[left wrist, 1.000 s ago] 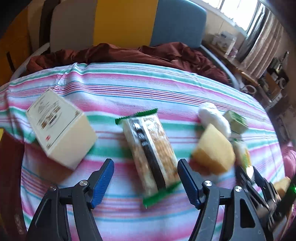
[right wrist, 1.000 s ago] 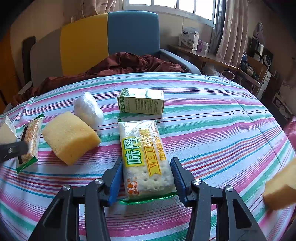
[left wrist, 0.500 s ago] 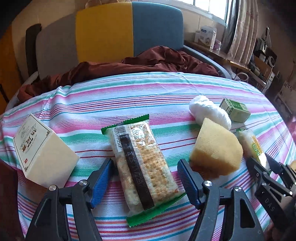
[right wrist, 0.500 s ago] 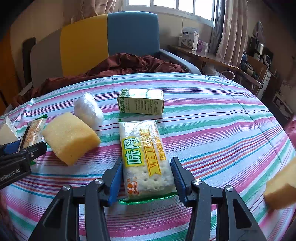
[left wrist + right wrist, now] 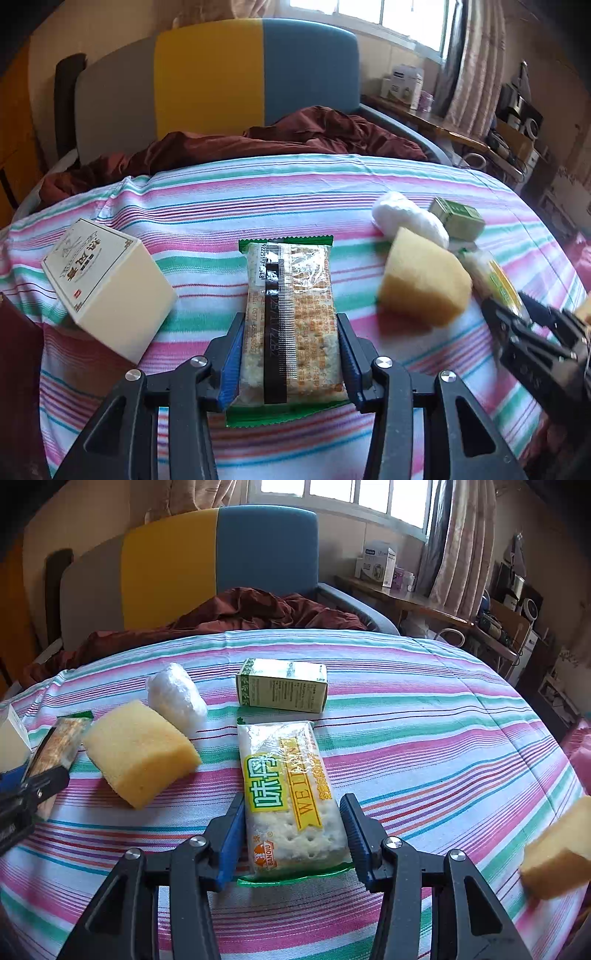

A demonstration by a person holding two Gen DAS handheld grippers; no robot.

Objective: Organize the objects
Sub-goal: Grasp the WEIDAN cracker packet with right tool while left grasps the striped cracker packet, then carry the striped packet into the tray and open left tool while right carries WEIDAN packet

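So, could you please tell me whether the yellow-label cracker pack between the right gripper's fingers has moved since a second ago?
No. In the right wrist view the yellow-label cracker pack still ends just short of the green box.

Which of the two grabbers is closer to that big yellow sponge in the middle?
The left gripper looks slightly nearer: the yellow sponge lies just ahead to its right, its jaws closing around a cracker pack. The right gripper sits a little farther, sponge ahead-left.

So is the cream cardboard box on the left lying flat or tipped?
Tipped: the cream cardboard box rests on one lower edge on the striped tablecloth, printed face tilted upward.
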